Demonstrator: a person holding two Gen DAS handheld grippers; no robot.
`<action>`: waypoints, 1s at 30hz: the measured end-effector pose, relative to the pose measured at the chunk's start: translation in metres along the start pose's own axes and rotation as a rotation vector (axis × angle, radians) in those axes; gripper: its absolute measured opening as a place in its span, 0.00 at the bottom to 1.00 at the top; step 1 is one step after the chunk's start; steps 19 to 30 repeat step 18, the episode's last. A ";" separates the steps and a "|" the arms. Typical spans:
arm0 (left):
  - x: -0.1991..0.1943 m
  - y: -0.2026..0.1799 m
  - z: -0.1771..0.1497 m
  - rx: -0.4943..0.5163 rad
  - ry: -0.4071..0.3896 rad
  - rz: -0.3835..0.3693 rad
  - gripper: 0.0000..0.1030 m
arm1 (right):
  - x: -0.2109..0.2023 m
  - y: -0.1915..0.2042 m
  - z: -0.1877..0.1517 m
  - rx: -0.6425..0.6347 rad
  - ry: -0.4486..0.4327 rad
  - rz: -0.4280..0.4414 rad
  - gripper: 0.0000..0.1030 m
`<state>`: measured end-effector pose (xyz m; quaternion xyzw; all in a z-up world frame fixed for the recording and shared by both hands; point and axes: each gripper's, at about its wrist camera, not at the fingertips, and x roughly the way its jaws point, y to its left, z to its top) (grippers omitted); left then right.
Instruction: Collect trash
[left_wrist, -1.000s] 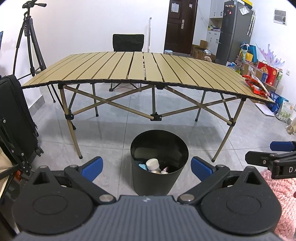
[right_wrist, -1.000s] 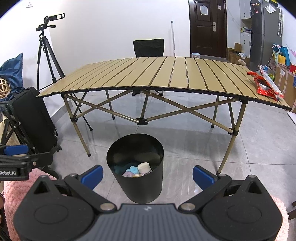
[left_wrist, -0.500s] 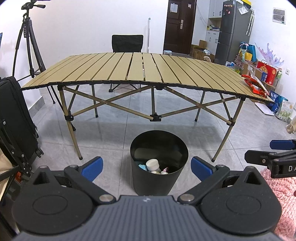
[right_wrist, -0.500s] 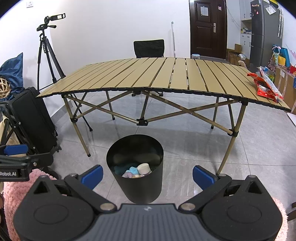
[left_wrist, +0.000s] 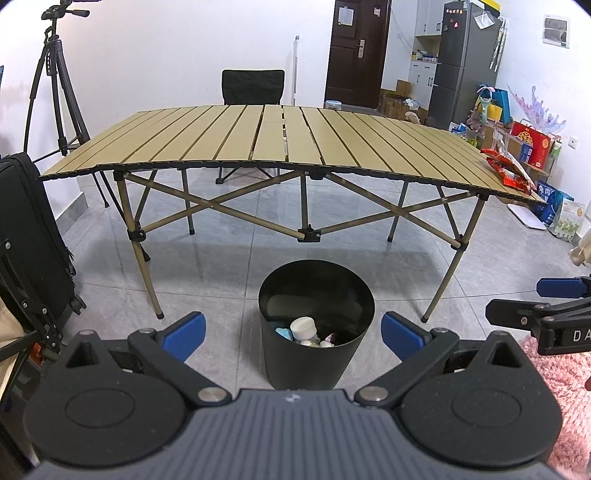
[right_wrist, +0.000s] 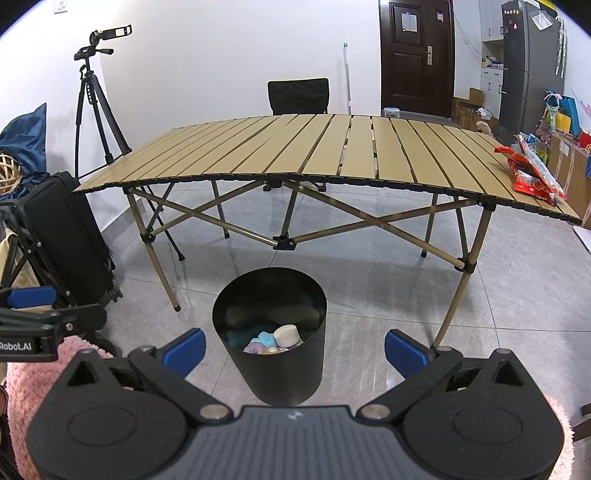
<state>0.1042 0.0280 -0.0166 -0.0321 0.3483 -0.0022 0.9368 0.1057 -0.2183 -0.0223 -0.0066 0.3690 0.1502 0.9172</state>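
A black round bin (left_wrist: 314, 358) (right_wrist: 282, 373) stands on the tiled floor in front of the folding table; inside lie a white bottle (left_wrist: 303, 326) (right_wrist: 286, 334) and bits of blue and pale trash. Red snack wrappers (left_wrist: 508, 171) (right_wrist: 532, 177) lie at the table's right end. My left gripper (left_wrist: 293, 332) is open and empty, held back from the bin with the bin between its blue fingertips. My right gripper (right_wrist: 295, 349) is likewise open and empty. Each gripper shows at the edge of the other's view.
The slatted tan table (left_wrist: 280, 140) (right_wrist: 332, 147) spans both views, a black chair (left_wrist: 253, 86) behind it. A black suitcase (left_wrist: 26, 240) (right_wrist: 66, 236) and tripod (right_wrist: 98, 110) stand left. Bags and boxes (left_wrist: 528, 144) crowd the right wall by a fridge (left_wrist: 465, 62). A pink rug (right_wrist: 33, 384) lies underneath.
Both views have drifted very slightly; the bin, trash and wrappers keep their places. Both grippers stay open and empty.
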 end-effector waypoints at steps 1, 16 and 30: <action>0.000 0.000 0.000 -0.001 0.001 0.001 1.00 | 0.000 0.000 0.000 0.000 0.000 0.000 1.00; 0.001 0.005 0.001 -0.005 -0.002 -0.012 1.00 | 0.001 0.000 -0.001 0.000 0.005 0.000 1.00; 0.002 0.006 0.002 -0.006 -0.002 -0.015 1.00 | 0.001 -0.001 -0.002 0.000 0.008 0.000 1.00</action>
